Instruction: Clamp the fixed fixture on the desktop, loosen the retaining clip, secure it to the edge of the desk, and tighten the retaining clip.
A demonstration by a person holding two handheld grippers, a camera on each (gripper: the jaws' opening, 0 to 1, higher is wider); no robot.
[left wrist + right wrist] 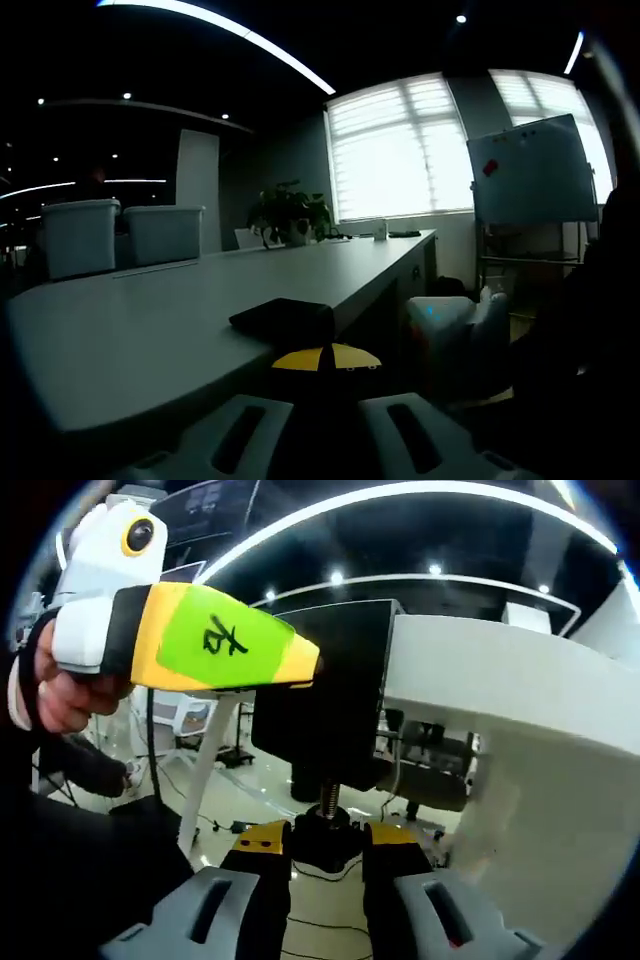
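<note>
The left gripper, seen in the right gripper view [300,665], carries a green panel with a single black handwritten character on it, bordered in yellow, on a white body held by a person's hand [60,685]. No other writing can be read.

The fixture [325,715] is a black clamp sitting at the edge of the counter [500,680]. In the right gripper view its flat black body faces the camera and a threaded screw [328,798] runs from its underside down toward the camera, so its long axis lies along the line of the view's own fingers. At the lower end of the screw is a black knob [325,842], and the right gripper [325,850] has its yellow-padded fingers [262,842] closed against this knob from both sides. The left gripper's tip touches the fixture's upper corner.

In the left gripper view the fixture's top plate [285,318] lies flat on the counter [150,330] at its near edge, and the left gripper [325,365] is closed on it, its yellow-tipped fingers meeting just at the plate's near side.

The counter is a long pale grey surface running away toward bright windows with blinds [400,150]. Two white bins [120,235] stand on its far left side, and a potted plant [290,215] stands near its far end. A whiteboard on a stand [532,170] is to the right. The ceiling is dark with strip lights [230,30] and small spotlights; the floor [240,790] is glossy and pale.
</note>
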